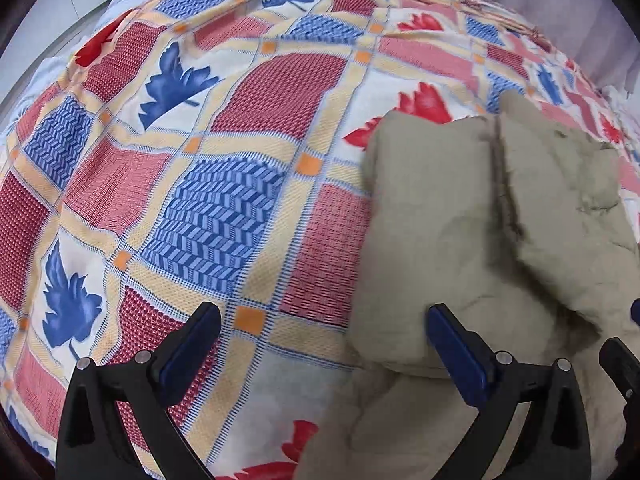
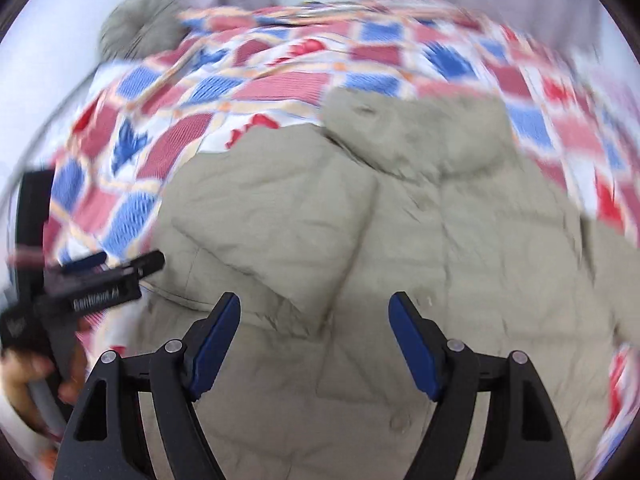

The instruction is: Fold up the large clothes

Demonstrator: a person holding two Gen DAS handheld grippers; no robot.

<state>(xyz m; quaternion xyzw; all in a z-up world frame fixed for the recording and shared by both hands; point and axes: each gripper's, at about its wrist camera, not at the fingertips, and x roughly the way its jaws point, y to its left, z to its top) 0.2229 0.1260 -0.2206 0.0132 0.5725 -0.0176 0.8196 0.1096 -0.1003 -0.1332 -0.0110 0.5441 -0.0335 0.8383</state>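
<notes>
Left tongs (image 1: 324,316) standing wide open, nothing between the pads, hovering over the patchwork bedspread (image 1: 224,200); the khaki padded coat (image 1: 472,240) lying just right of them, its edge under the right pad. Right tongs (image 2: 315,314) also gaping, empty, pointing down over the coat's middle. Grey round cushion (image 2: 140,24) sitting far beyond, upper left.

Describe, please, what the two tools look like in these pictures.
Both the left tool and the right tool have black plastic arms with round silver rivets and flat blue fingers. In the right view, the left tool's black body bears blurred white lettering.
</notes>
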